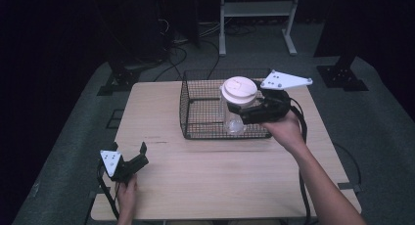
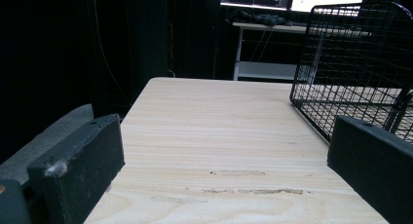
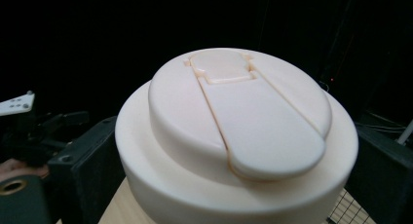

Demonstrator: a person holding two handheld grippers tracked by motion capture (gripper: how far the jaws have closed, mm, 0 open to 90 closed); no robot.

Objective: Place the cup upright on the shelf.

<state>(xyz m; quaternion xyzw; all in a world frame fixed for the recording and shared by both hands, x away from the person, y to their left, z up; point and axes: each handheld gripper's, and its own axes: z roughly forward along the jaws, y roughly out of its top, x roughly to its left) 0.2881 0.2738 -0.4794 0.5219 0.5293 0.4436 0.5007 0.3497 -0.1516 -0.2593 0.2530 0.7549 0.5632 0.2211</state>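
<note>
A clear jar [image 1: 234, 120] with a wide white flip-top lid [image 1: 239, 89] hangs upright over the front right part of a black wire basket [image 1: 185, 107]. My right gripper [image 1: 241, 112] is shut on the jar just under the lid. In the right gripper view the lid [image 3: 238, 136] sits close up between the two black jaws. My left gripper [image 1: 130, 149] rests near the table's front left corner. Its jaws stand wide apart with nothing between them, as the left gripper view [image 2: 226, 158] also shows.
The basket [image 2: 350, 63] stands at the back middle of the light wooden table [image 1: 220, 171]. Beyond the table are a white metal rack [image 1: 257, 10], black stands and cables on a grey floor. The other hand and its gripper [image 3: 29, 131] appear far left in the right gripper view.
</note>
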